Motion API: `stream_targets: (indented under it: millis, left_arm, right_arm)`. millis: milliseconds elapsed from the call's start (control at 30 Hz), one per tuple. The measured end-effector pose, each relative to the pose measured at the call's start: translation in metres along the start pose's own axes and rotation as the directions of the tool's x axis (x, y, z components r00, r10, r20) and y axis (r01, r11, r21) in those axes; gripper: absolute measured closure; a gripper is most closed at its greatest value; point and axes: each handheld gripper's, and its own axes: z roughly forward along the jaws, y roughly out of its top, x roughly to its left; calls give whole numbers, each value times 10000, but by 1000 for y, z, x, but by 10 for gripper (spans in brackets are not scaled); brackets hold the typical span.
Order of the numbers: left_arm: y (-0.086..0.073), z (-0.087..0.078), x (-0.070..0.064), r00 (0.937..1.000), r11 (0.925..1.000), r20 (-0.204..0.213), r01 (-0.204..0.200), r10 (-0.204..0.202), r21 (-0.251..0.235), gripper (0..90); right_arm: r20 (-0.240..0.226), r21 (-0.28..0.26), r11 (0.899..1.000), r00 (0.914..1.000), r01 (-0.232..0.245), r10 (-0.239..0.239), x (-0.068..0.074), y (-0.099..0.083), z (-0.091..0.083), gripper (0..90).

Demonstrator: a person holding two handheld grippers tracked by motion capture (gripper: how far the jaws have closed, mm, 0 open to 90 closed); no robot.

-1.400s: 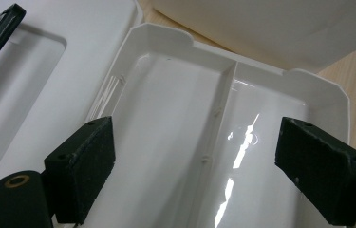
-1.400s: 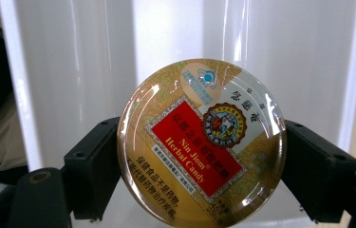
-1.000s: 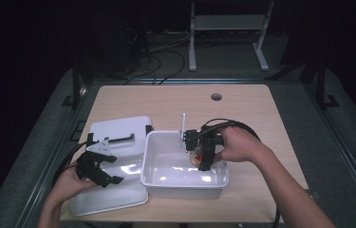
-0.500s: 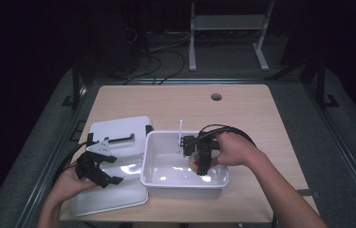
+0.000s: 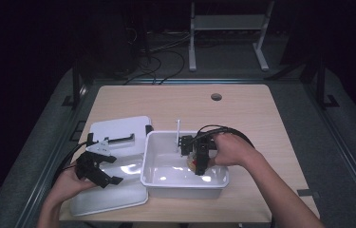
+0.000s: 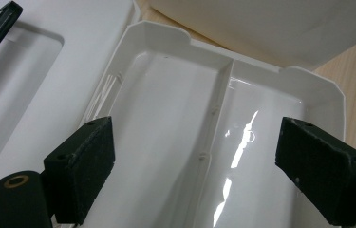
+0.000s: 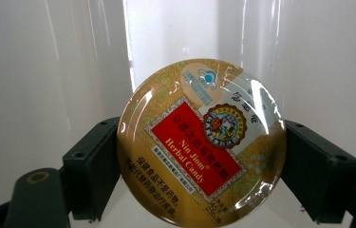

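Gripping candy tin (image 7: pixel 201 142) | right claw (image 5: pixel 199 164) inside bin (image 5: pixel 163 183) | left claw (image 5: pixel 100 168) spread, over tray (image 6: pixel 175 123)

In the high view the tin (image 5: pixel 193 164) is largely hidden behind the right gripper (image 5: pixel 199 171), its label too small to be read. The tin's lower edge is cut off in the right gripper view. The tray (image 6: pixel 242 71) is cropped at the bottom of the left gripper view.

The room around the surface (image 5: pixel 242 109) is very dark, but light from above makes it bright. White shine spots sit on the tub (image 5: pixel 166 178) and the divided tray (image 6: pixel 242 142). The candy tin (image 7: pixel 201 142) looks sharp, with glare on top.
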Motion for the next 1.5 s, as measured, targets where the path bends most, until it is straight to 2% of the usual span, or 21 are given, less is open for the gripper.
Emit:
stream_targets:
  millis: [167, 400, 800, 1133, 1500]
  left_arm:
    - [0, 0, 0, 10000, 10000, 10, -8, 8, 10, 126]
    - [0, 0, 0, 10000, 10000, 31, -31, 31, 35, 126]
    - [1, 1, -1, 10000, 10000, 49, -64, 63, 48, 126]
    - [0, 2, -1, 9999, 9999, 87, -91, 90, 113, 126]
    - [0, 2, -2, 9999, 9999, 95, -95, 94, 138, 126]
  right_arm:
    - [-102, -115, 9999, 9999, -17, 15, 0, 2, -2, 188]
    - [-18, 21, 10000, 10000, -9, 9, 2, 2, -6, 193]
    - [242, 12, 9999, 9996, -149, 149, 3, -8, -32, 202]
    - [498, -446, 9973, 9970, -576, 598, 4, -32, -64, 198]
    - [854, -641, 9900, 9877, -1260, 1313, 6, -72, -86, 199]
